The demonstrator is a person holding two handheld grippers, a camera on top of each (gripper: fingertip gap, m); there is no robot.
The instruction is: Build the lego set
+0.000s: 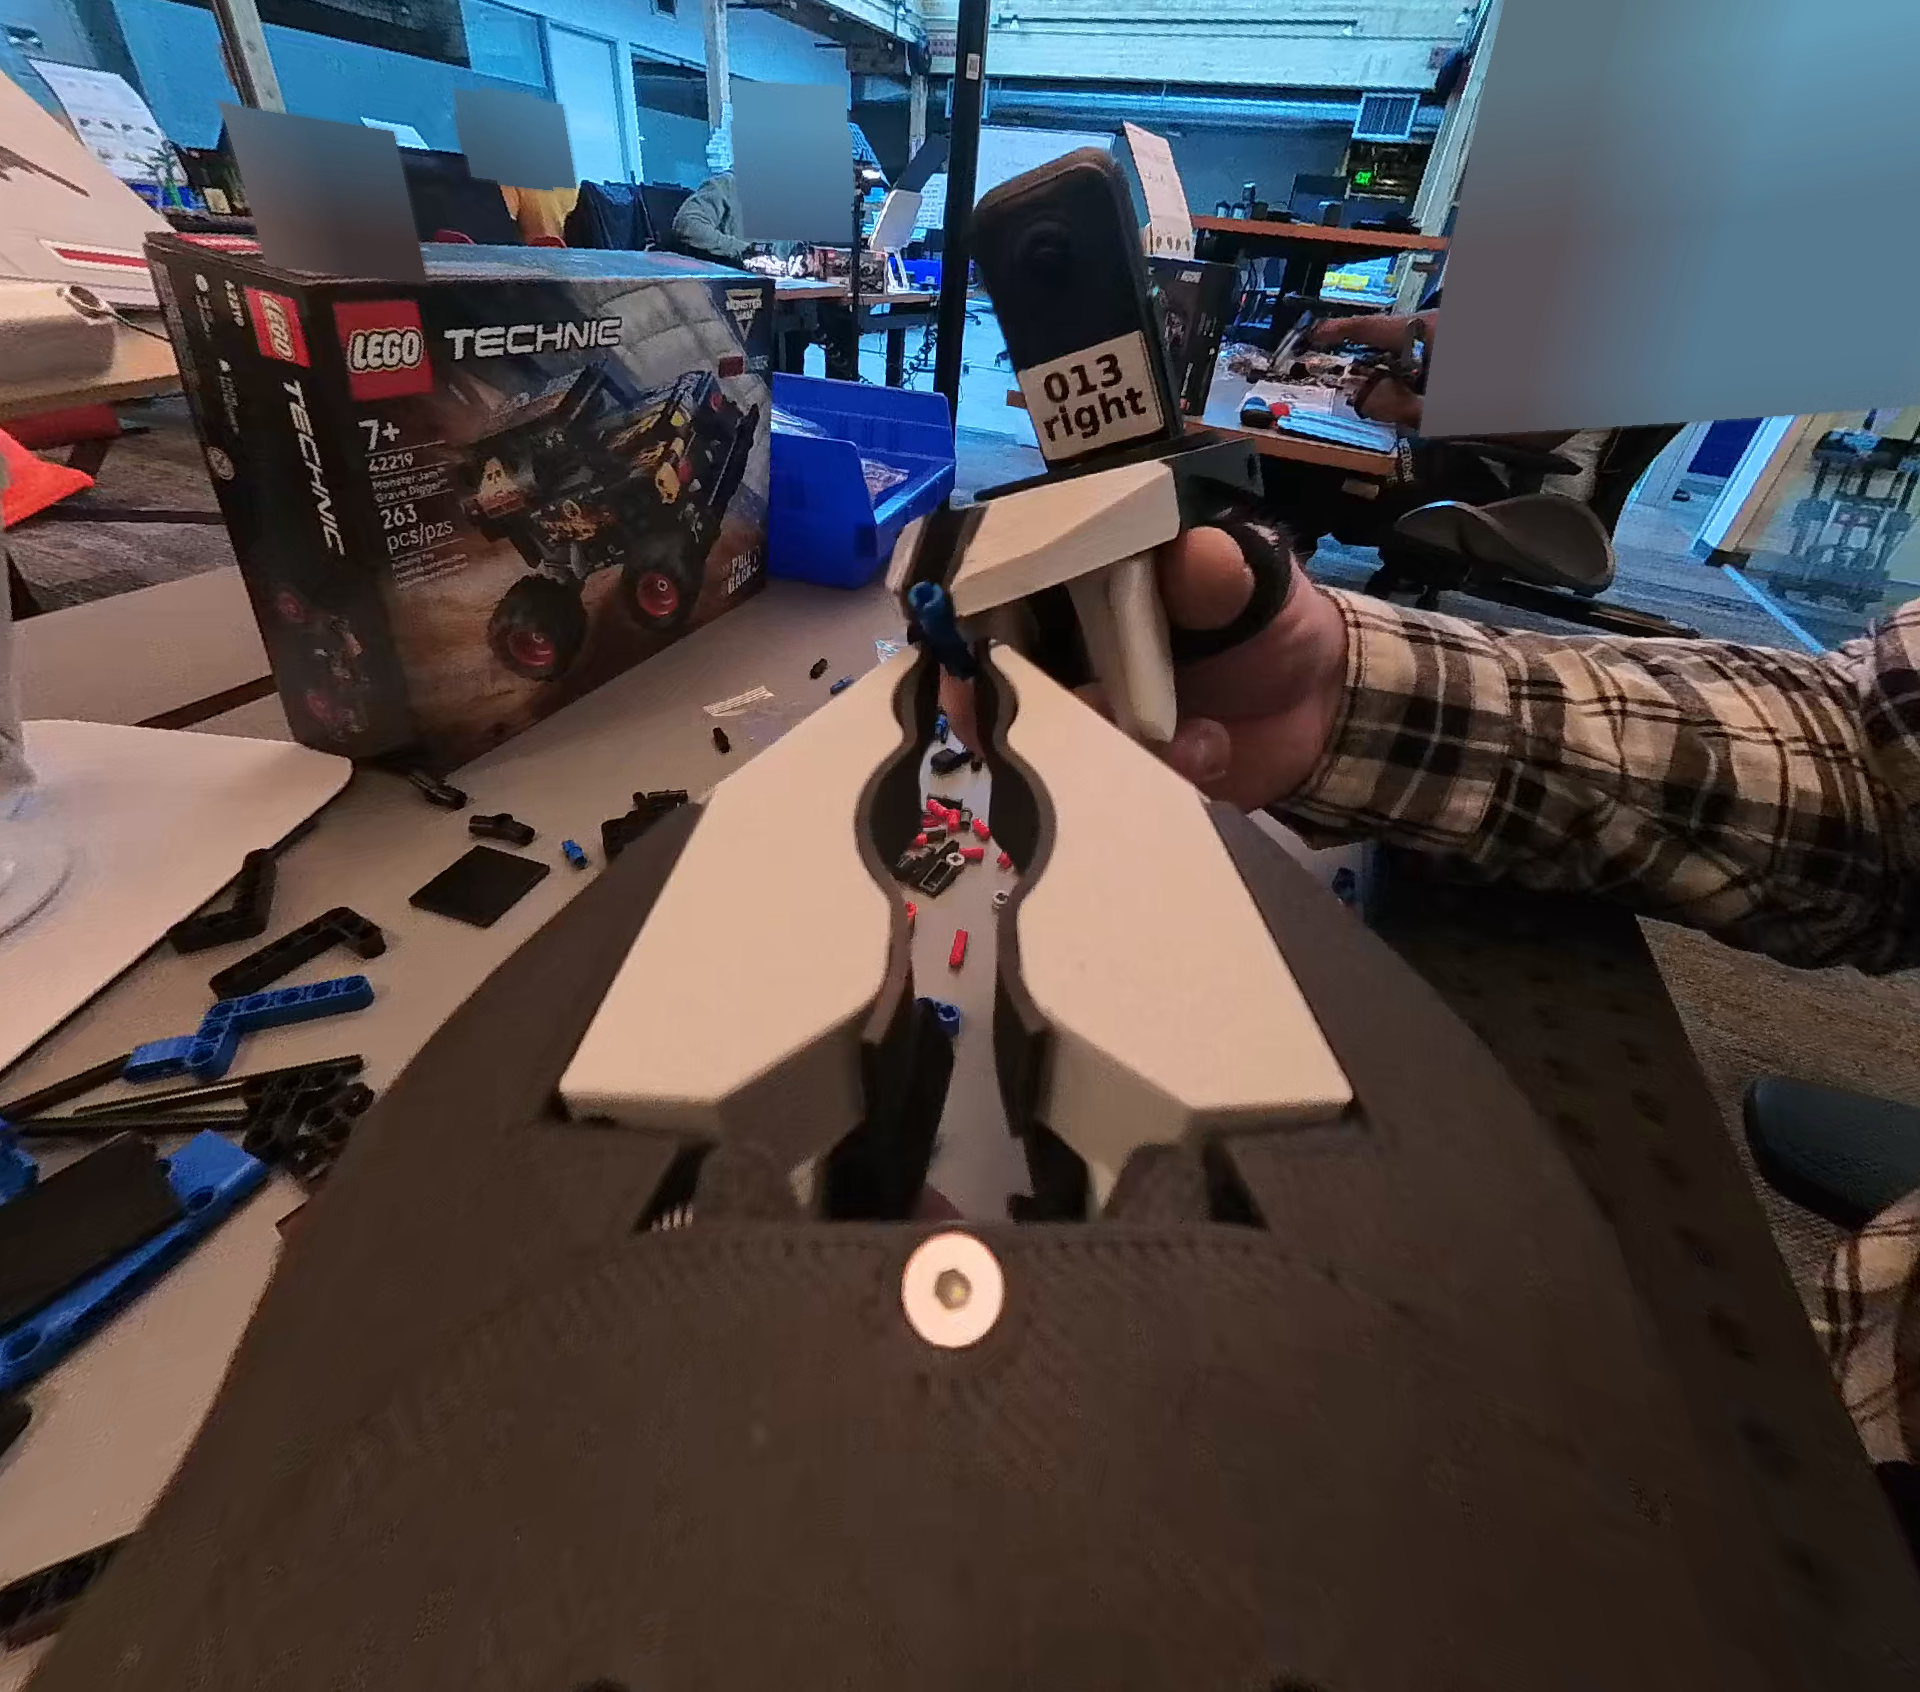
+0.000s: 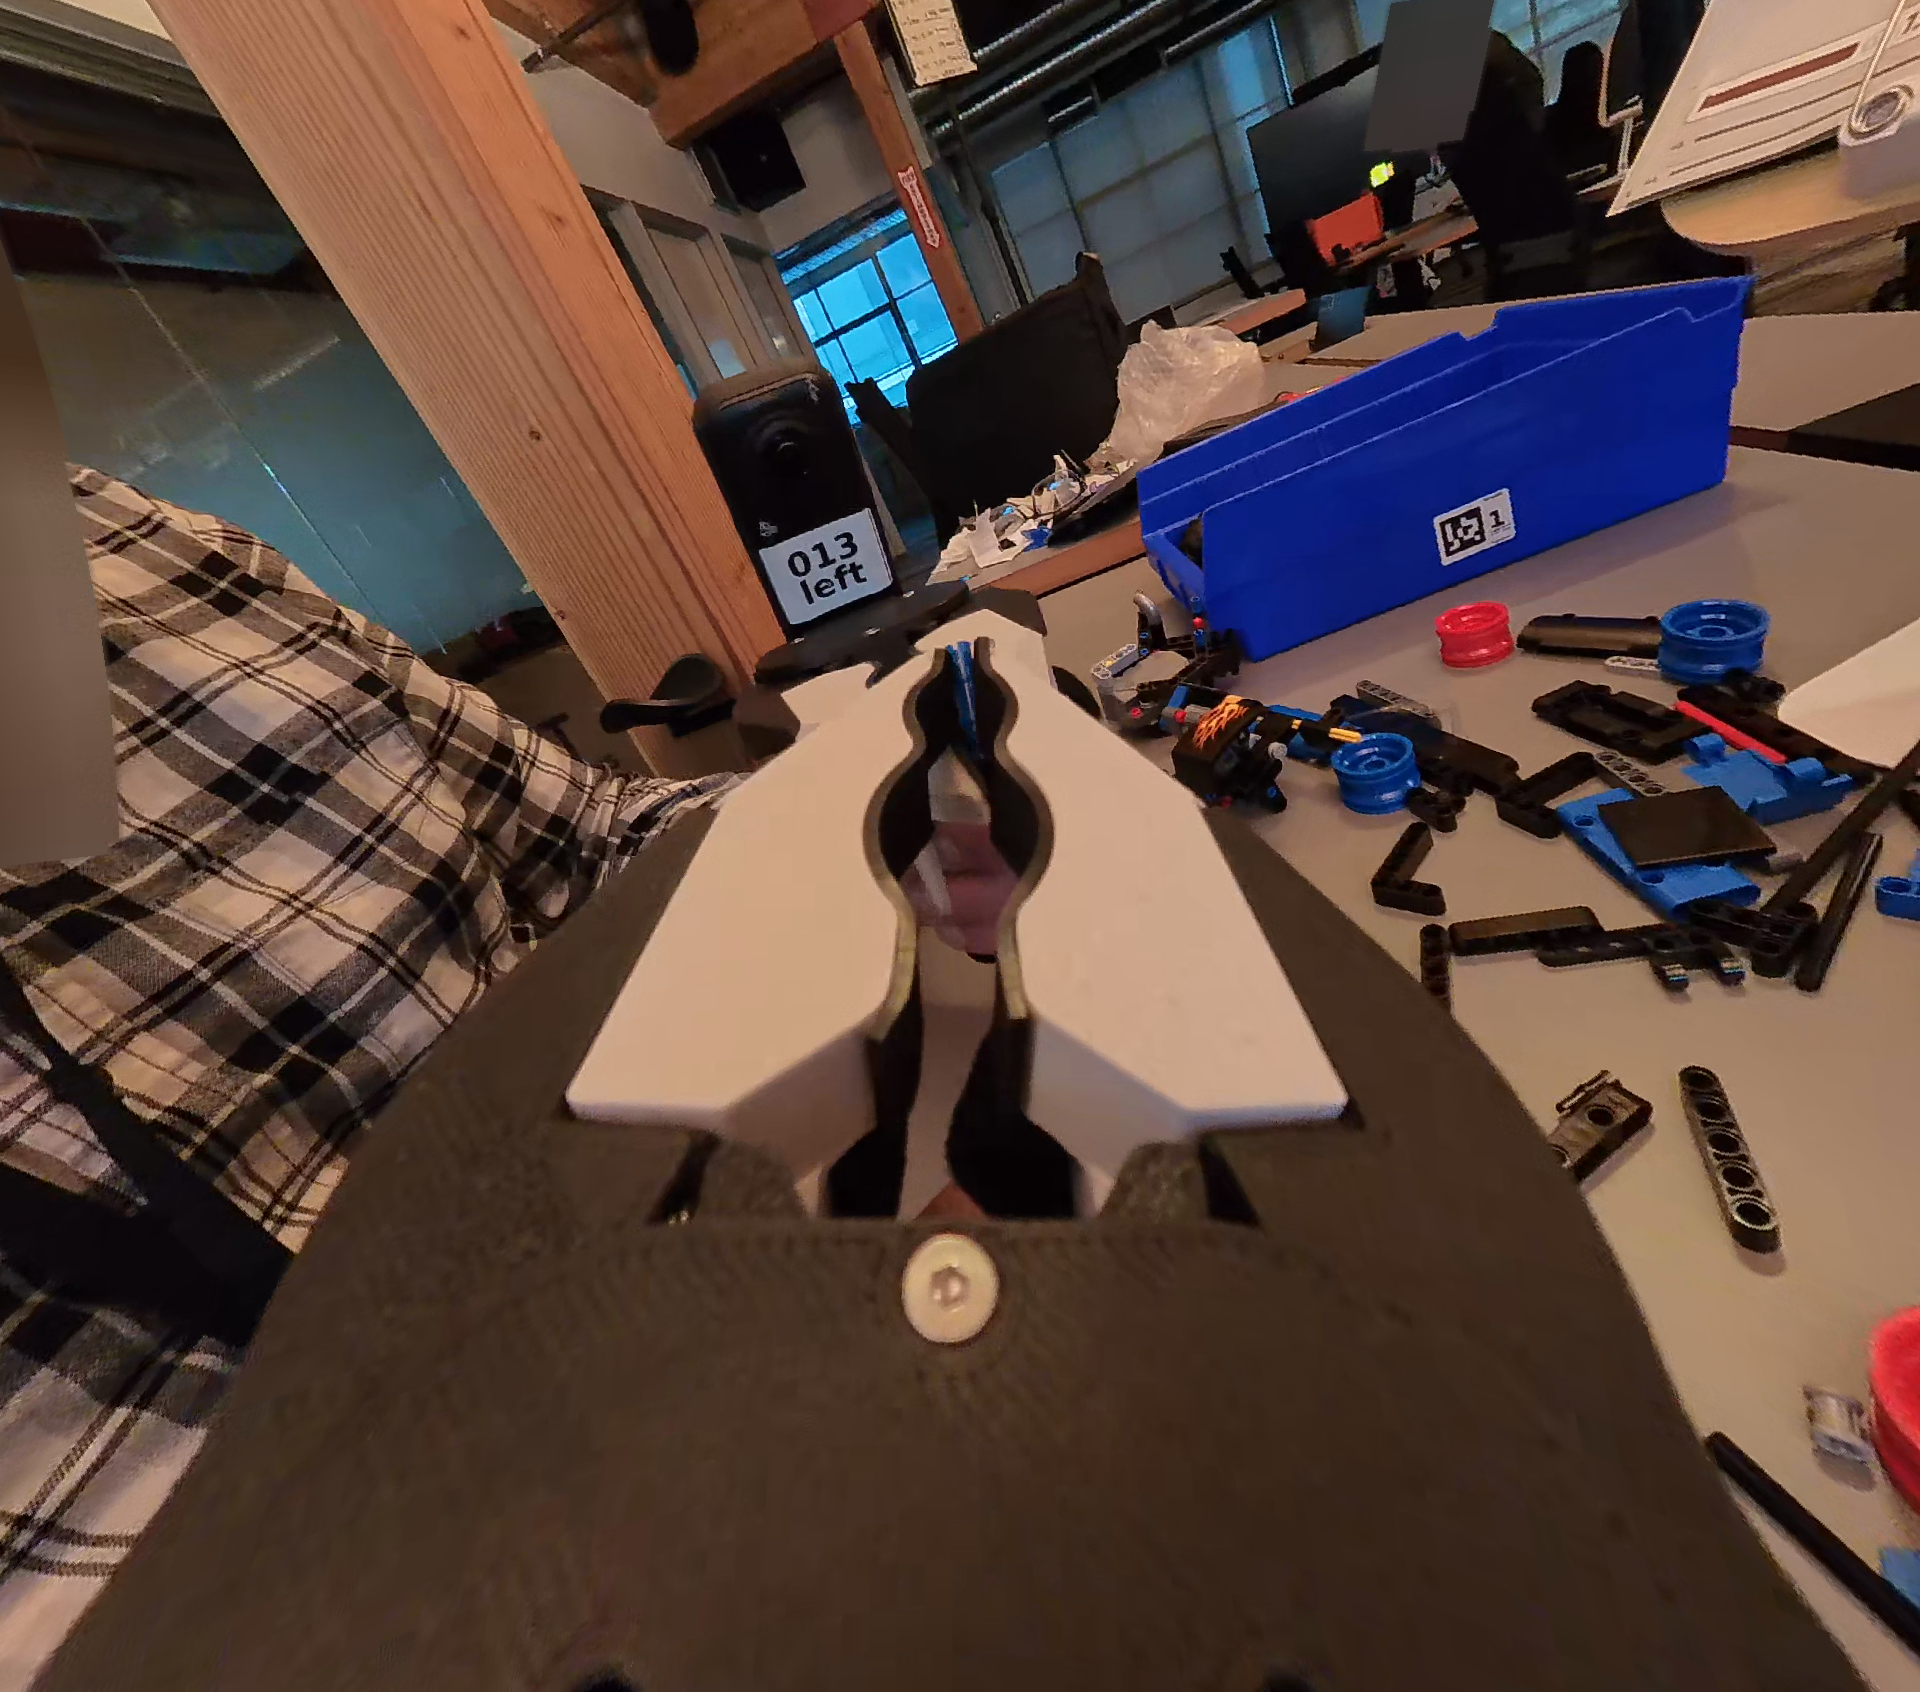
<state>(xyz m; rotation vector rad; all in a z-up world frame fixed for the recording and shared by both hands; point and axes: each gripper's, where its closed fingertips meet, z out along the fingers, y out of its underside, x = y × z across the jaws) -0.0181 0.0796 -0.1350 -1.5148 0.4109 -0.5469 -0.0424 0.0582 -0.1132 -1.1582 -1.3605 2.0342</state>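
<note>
Worktop point(image 2: 1766, 499) is grey, cluttered with loose parts. Lego box point(image 1: 499, 479) stands toward its far left side in the left wrist view, blue bin point(image 2: 1455, 489) beside it further back. Partly built chassis point(image 2: 1236, 738) sits near the bin's front end, blue wheel hubs point(image 2: 1377, 769) and black beams point(image 2: 1727, 1154) scattered around it. Both grippers are up off the worktop, tips meeting in mid-air. Left gripper point(image 1: 951, 666) jaws are nearly together, clamped on a small blue pin piece point(image 1: 935, 624); right gripper point(image 2: 961, 676) jaws also pinch something blue at the tips, looks like the same piece, can't confirm. Read: pin handover or mating in the air. Risks: piece is tiny and held only at the tips, so any misaligned push or uneven squeeze could twist it out, and it'd drop into the red and black small parts point(image 1: 951, 842) below, hard to find again. Near worktop edge is close under the grippers, so a drop could go to the floor. Air space around the tips is open; the worktop below isn't.
</note>
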